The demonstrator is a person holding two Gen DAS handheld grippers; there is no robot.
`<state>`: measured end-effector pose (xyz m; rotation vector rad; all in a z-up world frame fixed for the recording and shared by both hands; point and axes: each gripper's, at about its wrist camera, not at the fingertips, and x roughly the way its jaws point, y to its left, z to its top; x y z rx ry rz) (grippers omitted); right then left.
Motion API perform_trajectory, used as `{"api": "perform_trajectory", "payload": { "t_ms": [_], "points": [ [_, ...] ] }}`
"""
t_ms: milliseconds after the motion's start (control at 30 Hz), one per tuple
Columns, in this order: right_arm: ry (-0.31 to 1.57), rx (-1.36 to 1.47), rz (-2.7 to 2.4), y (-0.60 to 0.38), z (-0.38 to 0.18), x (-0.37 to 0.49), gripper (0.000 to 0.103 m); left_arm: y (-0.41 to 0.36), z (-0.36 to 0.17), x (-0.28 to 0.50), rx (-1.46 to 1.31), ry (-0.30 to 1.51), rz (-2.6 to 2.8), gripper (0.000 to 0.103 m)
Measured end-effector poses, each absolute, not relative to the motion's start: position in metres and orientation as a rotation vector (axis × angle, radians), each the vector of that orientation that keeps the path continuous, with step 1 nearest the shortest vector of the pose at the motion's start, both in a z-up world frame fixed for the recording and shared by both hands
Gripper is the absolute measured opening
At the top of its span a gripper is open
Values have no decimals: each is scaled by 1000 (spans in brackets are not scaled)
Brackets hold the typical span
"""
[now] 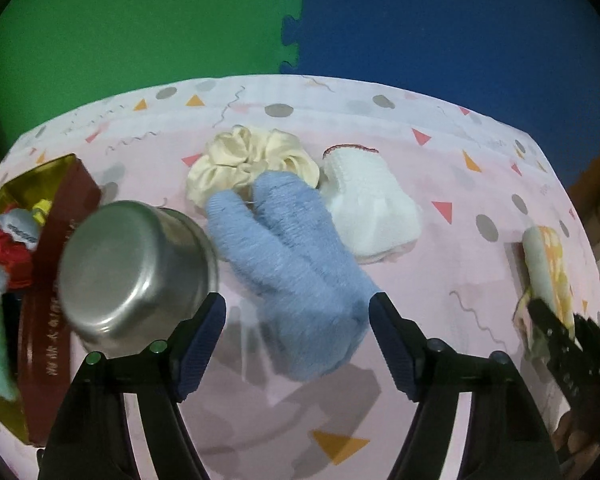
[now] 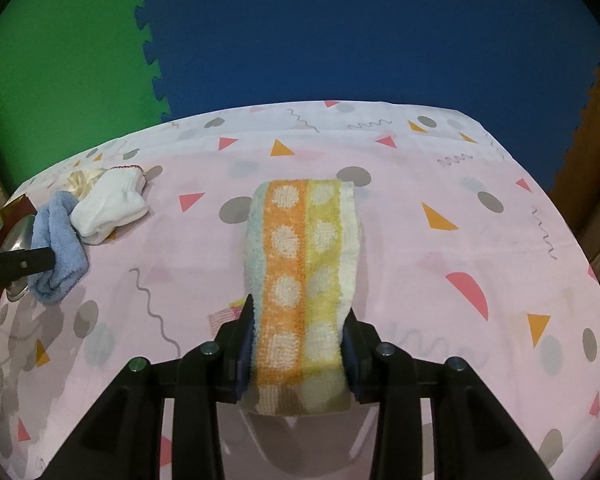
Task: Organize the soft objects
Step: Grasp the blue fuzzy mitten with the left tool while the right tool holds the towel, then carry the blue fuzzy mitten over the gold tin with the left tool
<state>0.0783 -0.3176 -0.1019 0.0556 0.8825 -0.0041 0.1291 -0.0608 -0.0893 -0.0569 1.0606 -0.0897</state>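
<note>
A fluffy blue glove (image 1: pixel 284 256) lies on the pink patterned tablecloth (image 1: pixel 440 128), its cuff between the fingers of my left gripper (image 1: pixel 297 300). That gripper is open; the right pad is at the cuff's edge and the left pad stands clear of it. Behind the glove lie a cream scrunchie (image 1: pixel 244 160) and a white sock (image 1: pixel 368 204). My right gripper (image 2: pixel 299 314) is shut on a rolled orange-and-yellow dotted towel (image 2: pixel 300 248), held a little above the cloth. The towel (image 1: pixel 548 264) also shows at the right edge of the left wrist view.
An overturned steel cup (image 1: pixel 128 272) lies just left of the left gripper, against a red box with gold lining (image 1: pixel 48 280). The box holds a red scrunchie (image 1: pixel 8 248) and other soft items. Green and blue foam mats (image 2: pixel 340 40) lie beyond the table's far edge.
</note>
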Motion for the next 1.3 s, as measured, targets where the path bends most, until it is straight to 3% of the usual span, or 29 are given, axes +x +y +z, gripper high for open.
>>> {"api": "perform_trajectory", "payload": {
  "t_ms": [33, 100, 167, 333, 1300],
  "points": [
    [884, 58, -3, -317, -102, 79, 38, -62, -91, 131, -54, 1064, -86, 70],
    [885, 63, -2, -317, -102, 79, 38, -65, -95, 133, -61, 1072, -96, 60],
    [885, 66, 0, -318, -102, 79, 38, -65, -101, 135, -77, 1102, -124, 38],
    [886, 74, 3, -319, -102, 78, 38, -66, -98, 127, -48, 1087, -169, 22],
    [887, 75, -1, -319, -103, 78, 38, -37, -46, 50, 49, 1015, -243, 20]
  ]
}}
